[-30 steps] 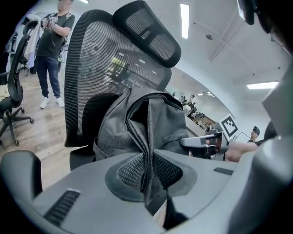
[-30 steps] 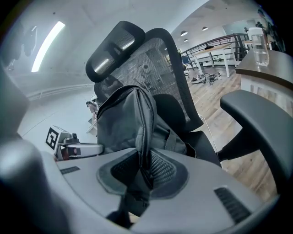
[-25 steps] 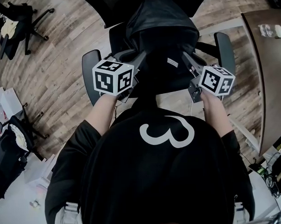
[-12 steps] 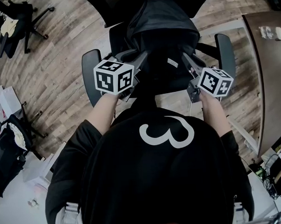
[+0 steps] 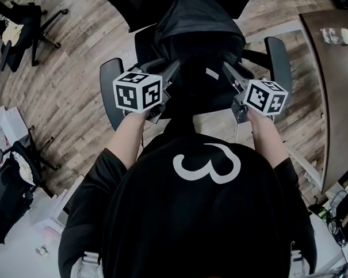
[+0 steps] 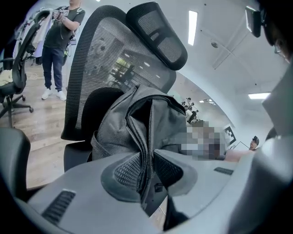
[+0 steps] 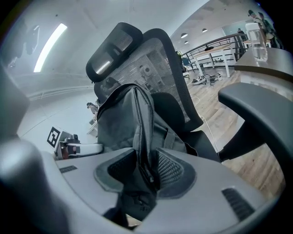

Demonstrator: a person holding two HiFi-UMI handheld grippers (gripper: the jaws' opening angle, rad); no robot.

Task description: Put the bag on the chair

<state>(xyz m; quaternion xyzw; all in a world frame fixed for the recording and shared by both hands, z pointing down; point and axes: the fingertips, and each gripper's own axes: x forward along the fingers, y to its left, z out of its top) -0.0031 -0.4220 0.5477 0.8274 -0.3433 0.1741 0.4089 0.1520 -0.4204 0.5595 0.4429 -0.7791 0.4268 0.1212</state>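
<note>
Both forearms reach forward from the person's body, level with each other. The left hand (image 5: pixel 134 119) and right hand (image 5: pixel 257 117) each carry a gripper angled downward toward the seat ahead.

Left gripper (image 5: pixel 174 67): in the left gripper view its jaws (image 6: pixel 147 167) stand close together on a fold of fabric at the bag's zip edge. The pads (image 6: pixel 128 171) bear on the cloth, so it is clamped.

Right gripper (image 5: pixel 226 67): its jaws have just been opening. In the right gripper view the bag's zip seam runs between them (image 7: pixel 145 170). A dark gap shows beside one pad (image 7: pixel 120 170), while the other appears only to brush the fabric, so the grip reads as released.

The bag (image 5: pixel 198 31) is dark grey, soft and creased, with its upper part slumped into folds (image 6: pixel 121 123) (image 7: pixel 116 121). It stands on the seat of the chair (image 5: pixel 110 89), between the two armrests and against the mesh backrest (image 6: pixel 103 55) (image 7: pixel 158 59), with the headrest (image 6: pixel 158 34) above it.

Wooden floor (image 5: pixel 61 71) surrounds the chair.
</note>
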